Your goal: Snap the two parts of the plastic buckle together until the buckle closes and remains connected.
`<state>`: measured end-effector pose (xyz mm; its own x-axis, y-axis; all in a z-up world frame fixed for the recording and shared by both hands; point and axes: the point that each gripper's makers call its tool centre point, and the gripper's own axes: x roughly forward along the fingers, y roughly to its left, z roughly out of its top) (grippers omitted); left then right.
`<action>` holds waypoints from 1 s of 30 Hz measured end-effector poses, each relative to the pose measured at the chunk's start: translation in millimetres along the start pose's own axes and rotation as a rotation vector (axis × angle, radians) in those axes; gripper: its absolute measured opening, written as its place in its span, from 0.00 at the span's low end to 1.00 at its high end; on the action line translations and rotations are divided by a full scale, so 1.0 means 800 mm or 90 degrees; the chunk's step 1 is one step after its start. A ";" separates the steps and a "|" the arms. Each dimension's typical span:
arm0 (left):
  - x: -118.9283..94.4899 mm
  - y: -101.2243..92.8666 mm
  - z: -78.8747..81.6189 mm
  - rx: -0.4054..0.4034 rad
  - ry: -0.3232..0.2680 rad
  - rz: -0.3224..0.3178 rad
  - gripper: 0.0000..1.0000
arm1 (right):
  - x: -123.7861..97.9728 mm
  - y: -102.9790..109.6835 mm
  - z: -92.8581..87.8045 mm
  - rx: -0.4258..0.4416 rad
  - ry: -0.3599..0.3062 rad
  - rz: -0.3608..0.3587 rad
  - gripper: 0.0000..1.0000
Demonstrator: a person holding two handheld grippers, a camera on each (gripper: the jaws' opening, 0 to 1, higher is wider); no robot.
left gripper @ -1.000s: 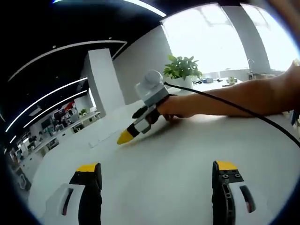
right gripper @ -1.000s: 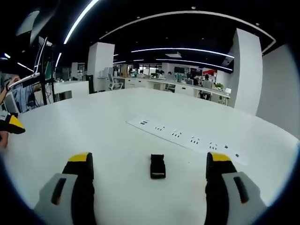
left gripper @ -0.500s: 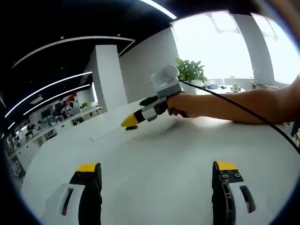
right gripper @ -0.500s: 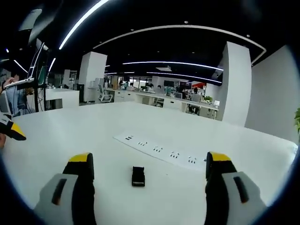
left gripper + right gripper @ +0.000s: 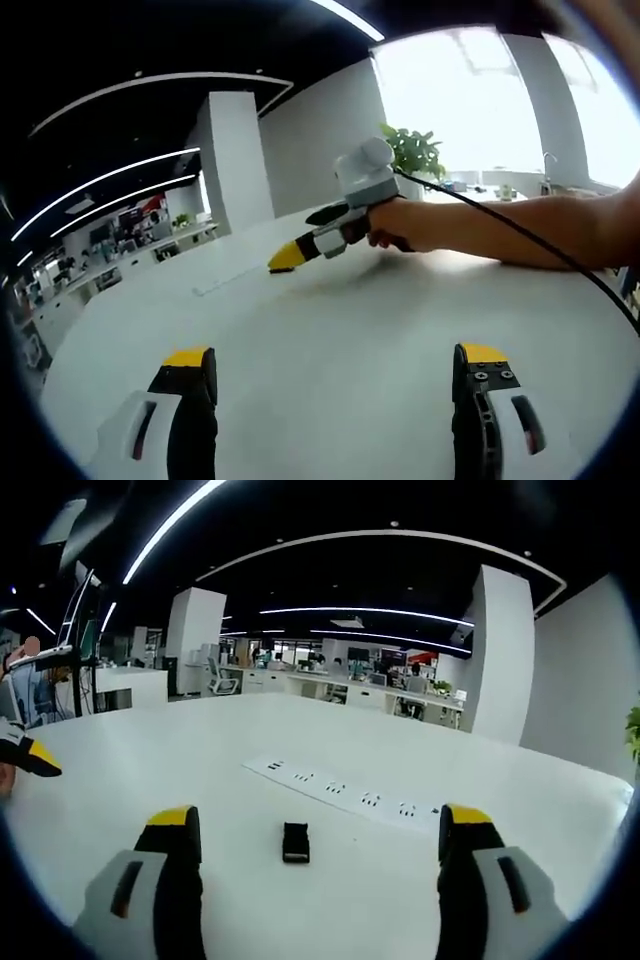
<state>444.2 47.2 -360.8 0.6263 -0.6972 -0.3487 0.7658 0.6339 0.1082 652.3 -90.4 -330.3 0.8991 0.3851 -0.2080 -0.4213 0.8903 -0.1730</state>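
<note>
The buckle [image 5: 295, 842] lay on the white tabletop [image 5: 300, 750], dead ahead of the right tongs [image 5: 315, 855] and between the lines of their two jaws, a little nearer the left jaw. It was apart from both jaws, with bare tabletop between it and the tips. Its long axis ran roughly away from the camera, along the line of the jaws. The right tongs stood wide open and held nothing, and looked much the nearer of the two to the buckle.

The left tongs [image 5: 335, 385] were likewise wide open and empty over bare tabletop. In the left gripper view the right tongs showed ahead, held in a hand [image 5: 400, 222] with a black cable [image 5: 520, 238] trailing from them. At the left edge of the right gripper view a yellow jaw tip of the left tongs just showed.

The buckle was small and dark, so I could not tell whether it was one part or two already joined; no seam or prongs could be made out. Beyond it lay a flat white strip [image 5: 345, 798] with rows of small dark marks, possibly sockets.
</note>
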 end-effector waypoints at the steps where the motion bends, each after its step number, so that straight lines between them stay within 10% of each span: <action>1: 0.000 0.001 0.000 0.000 0.000 0.000 1.00 | -0.003 0.001 -0.001 0.003 0.001 0.000 0.98; 30: -0.002 -0.002 0.000 -0.007 0.001 -0.002 1.00 | -0.022 0.007 -0.016 -0.013 0.016 -0.004 0.90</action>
<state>442.1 47.2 -360.1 0.6236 -0.6987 -0.3505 0.7661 0.6354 0.0965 632.8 -95.3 -339.7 0.8990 0.3724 -0.2305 -0.4175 0.8876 -0.1944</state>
